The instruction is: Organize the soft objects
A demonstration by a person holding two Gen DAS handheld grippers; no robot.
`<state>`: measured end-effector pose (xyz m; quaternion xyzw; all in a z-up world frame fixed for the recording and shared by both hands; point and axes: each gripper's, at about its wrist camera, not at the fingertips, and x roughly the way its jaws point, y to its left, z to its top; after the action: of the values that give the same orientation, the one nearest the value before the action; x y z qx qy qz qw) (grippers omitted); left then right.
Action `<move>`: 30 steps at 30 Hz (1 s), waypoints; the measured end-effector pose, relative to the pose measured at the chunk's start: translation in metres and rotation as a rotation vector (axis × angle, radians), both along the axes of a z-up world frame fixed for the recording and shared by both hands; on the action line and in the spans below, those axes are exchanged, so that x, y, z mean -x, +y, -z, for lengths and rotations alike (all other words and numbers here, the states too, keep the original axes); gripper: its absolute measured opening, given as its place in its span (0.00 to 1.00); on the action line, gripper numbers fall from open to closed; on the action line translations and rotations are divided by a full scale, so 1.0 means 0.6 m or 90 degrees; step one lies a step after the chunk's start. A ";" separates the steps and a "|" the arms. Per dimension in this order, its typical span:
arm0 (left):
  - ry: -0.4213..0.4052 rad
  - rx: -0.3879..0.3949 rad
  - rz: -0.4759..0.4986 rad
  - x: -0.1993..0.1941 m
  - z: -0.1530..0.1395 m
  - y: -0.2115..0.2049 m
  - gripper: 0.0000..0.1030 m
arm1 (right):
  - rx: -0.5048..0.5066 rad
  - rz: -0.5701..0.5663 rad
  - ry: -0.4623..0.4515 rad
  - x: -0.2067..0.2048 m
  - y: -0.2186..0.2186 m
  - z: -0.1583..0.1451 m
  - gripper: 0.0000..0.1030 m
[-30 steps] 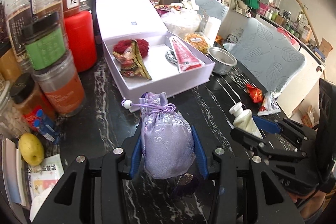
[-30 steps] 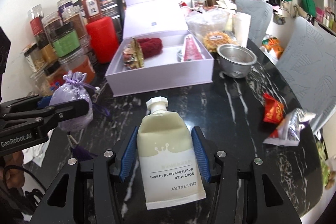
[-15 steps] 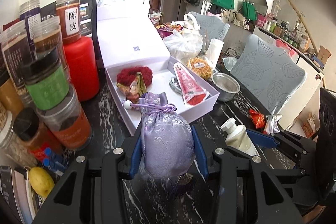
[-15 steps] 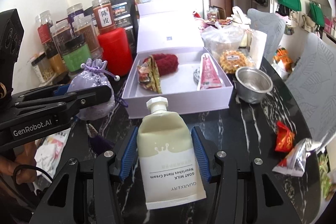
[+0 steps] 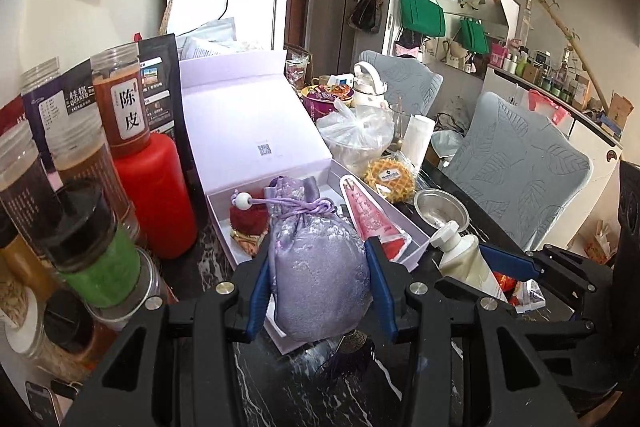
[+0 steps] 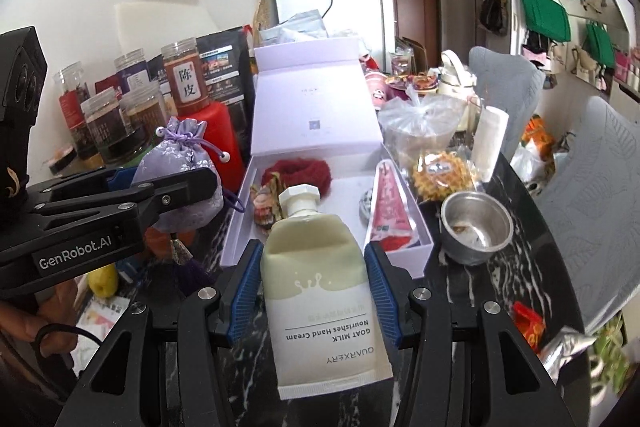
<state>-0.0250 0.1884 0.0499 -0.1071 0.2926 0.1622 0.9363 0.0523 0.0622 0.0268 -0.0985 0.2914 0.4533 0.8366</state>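
My left gripper (image 5: 318,267) is shut on a lilac brocade drawstring pouch (image 5: 320,267), held in the air just in front of the open lilac gift box (image 5: 304,339). My right gripper (image 6: 314,279) is shut on a cream hand cream tube (image 6: 320,291), cap pointing at the same box (image 6: 404,255). In the box lie a dark red scrunchie (image 6: 298,171), a patterned sachet (image 6: 266,207) and a pink tube (image 6: 390,211). In the right wrist view the pouch (image 6: 176,163) and left gripper (image 6: 160,195) hang at the left; the tube (image 5: 464,259) shows at the right in the left wrist view.
Jars (image 5: 124,99) and a red canister (image 5: 156,191) crowd the left of the black marble table (image 6: 516,259). A steel bowl (image 6: 476,231), a waffle packet (image 6: 442,175), a bagged container (image 6: 420,123) and snack packets (image 6: 528,323) lie right of the box. Grey chairs (image 5: 516,171) stand beyond.
Both grippers have risen and moved toward the box with their loads still gripped. The box now sits lower and closer in both views, and more of the wall and fridge shows.
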 end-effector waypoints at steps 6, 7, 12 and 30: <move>-0.013 -0.016 -0.010 -0.026 -0.021 0.023 0.42 | -0.011 -0.007 -0.022 -0.026 0.023 -0.027 0.50; -0.016 -0.018 -0.009 -0.030 -0.025 0.026 0.42 | -0.012 -0.009 -0.025 -0.031 0.027 -0.029 0.50; -0.035 -0.028 -0.012 -0.050 -0.044 0.041 0.42 | -0.023 -0.013 -0.033 -0.059 0.043 -0.043 0.50; -0.048 -0.036 -0.041 -0.156 -0.047 0.119 0.42 | -0.041 -0.007 -0.056 -0.174 0.117 -0.053 0.50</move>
<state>0.0685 0.2597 0.0783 -0.0960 0.2486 0.1965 0.9436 0.1564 0.1326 0.0587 -0.0927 0.2390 0.4621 0.8490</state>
